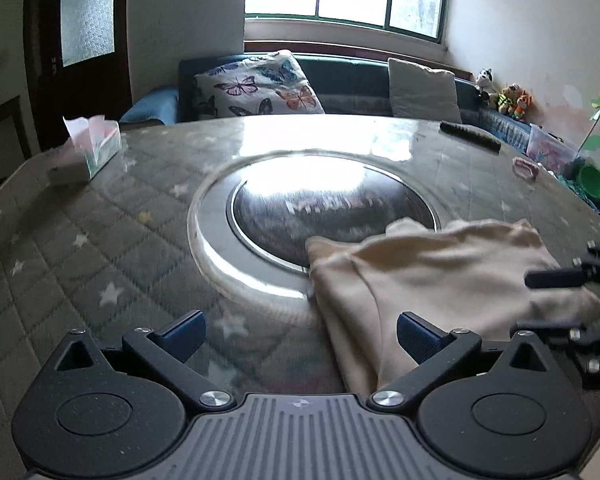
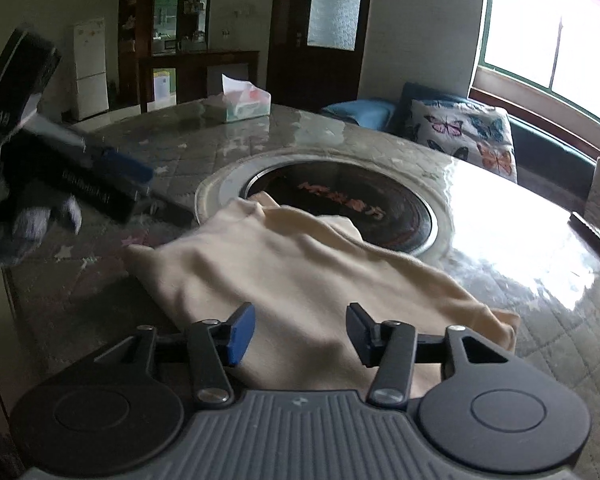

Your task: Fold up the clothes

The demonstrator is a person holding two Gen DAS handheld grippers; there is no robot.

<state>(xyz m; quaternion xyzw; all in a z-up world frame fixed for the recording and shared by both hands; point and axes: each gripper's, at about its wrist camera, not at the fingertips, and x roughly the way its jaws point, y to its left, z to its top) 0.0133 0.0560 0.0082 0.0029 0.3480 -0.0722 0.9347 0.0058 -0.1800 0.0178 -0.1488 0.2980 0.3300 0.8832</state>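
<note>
Cream soft-knit garment (image 2: 300,276) lies bunched and partly folded on the glass-topped table with a grey star-quilted cover (image 1: 80,248), its far edge lapping over the rim of the round black inset cooktop with a silver ring (image 1: 332,208) at the table centre.

Left gripper (image 1: 300,336): blue-padded fingers spread wide, nothing between them; it hangs over the table's near edge, the garment's left flap running under the right finger. Contact with the cloth can't be told.

Right gripper (image 2: 300,336): fingers well apart, holding nothing, poised low over the near end of the garment, cloth showing between and below the pads. Touching or not, can't tell.

From the right wrist view the left gripper shows blurred at the left side, held by a gloved hand.

White tissue box with pink tissue (image 1: 88,148) sits at the table's far left, a dark flat remote (image 1: 470,134) at far right. Butterfly-print cushion (image 1: 256,86) on the dark sofa behind.
</note>
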